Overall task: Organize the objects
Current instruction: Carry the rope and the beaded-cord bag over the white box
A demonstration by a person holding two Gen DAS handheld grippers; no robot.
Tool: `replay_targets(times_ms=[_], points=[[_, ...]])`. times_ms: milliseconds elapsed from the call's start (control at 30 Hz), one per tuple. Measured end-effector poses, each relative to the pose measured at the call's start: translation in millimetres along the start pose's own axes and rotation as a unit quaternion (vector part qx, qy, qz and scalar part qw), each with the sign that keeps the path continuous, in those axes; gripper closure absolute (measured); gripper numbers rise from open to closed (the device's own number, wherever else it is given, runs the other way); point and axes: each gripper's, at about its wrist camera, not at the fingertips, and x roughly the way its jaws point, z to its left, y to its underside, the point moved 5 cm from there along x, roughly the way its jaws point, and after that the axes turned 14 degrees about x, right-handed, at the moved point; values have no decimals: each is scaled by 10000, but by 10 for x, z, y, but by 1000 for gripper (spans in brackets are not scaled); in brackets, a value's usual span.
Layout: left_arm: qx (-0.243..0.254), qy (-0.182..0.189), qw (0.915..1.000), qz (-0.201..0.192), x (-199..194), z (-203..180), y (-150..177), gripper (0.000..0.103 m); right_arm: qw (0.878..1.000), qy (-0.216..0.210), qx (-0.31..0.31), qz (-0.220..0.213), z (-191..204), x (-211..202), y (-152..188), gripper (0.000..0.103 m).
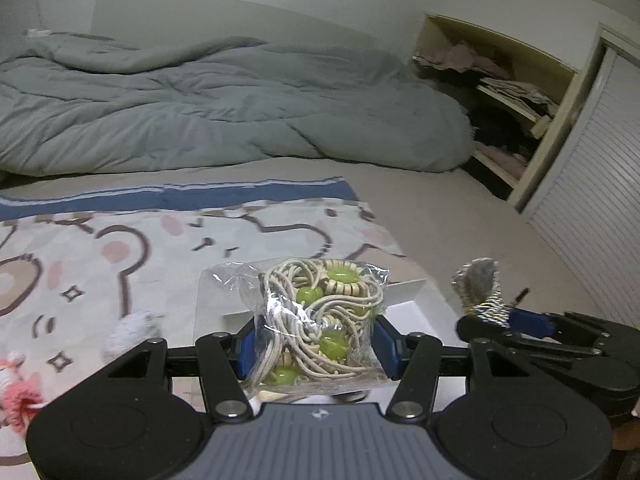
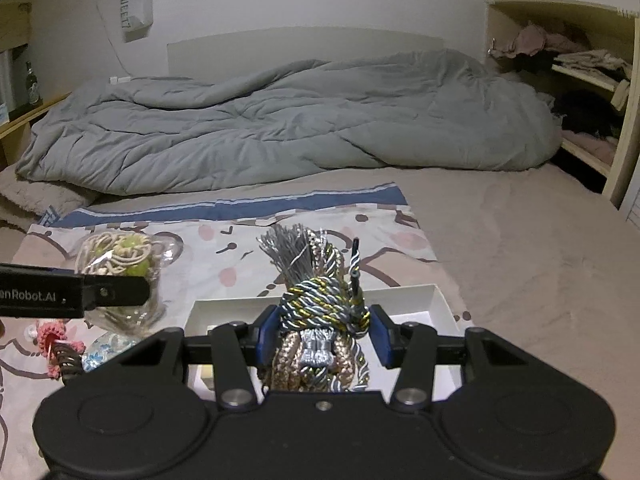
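My left gripper [image 1: 316, 346] is shut on a clear plastic bag of cream cord and green beads [image 1: 320, 316], held above a white open box [image 1: 408, 304] on the bed. In the right wrist view the same bag [image 2: 116, 264] shows at the left, clamped by the left gripper's black finger. My right gripper [image 2: 324, 336] is shut on a bundle of twisted silver, gold and grey cord with a tassel [image 2: 316, 300], hanging over the white box [image 2: 436, 300]. From the left wrist view that tassel bundle [image 1: 478, 284] and the right gripper [image 1: 516, 320] appear at the right.
A cartoon-print cloth [image 1: 120, 256] with a blue stripe covers the beige bed. A pink crocheted toy [image 2: 52, 340] and a blue patterned pouch [image 2: 104, 354] lie left of the box. A rumpled grey duvet [image 2: 280, 120] lies behind, an open shelf of clothes [image 2: 580, 80] at the right.
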Motion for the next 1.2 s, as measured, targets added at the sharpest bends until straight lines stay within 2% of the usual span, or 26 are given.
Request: replay_targets(times_ms=[300, 400, 600, 700, 833, 967, 1033, 1100, 1200], points=[[-32, 541, 9985, 57, 375, -350, -176, 46, 9985, 444, -281, 131, -394, 260, -126, 54], [-323, 895, 9955, -27, 558, -429, -175, 46, 9977, 565, -310, 206, -532, 368, -158, 54], [-970, 1533, 9833, 115, 1021, -483, 8, 46, 9961, 708, -417, 317, -720, 536, -158, 54], [-1412, 1855, 9722, 198, 1250, -462, 139, 46, 9952, 762, -466, 399, -775, 621, -125, 54], [-1829, 2088, 9605, 180, 1480, -436, 256, 46, 9944, 748, -529, 519, -810, 733, -65, 54], [-2325, 2290, 9452, 116, 1684, -384, 330, 46, 9940, 711, -580, 599, -800, 824, -13, 54], [-2477, 2301, 9410, 164, 1775, -371, 351, 46, 9937, 719, -588, 625, -802, 867, 11, 54], [-2490, 2115, 9450, 166, 1847, -360, 365, 46, 9934, 746, -581, 649, -822, 911, 25, 54], [-2186, 1693, 9608, 180, 1884, -328, 337, 46, 9929, 771, -590, 683, -852, 945, 47, 54]])
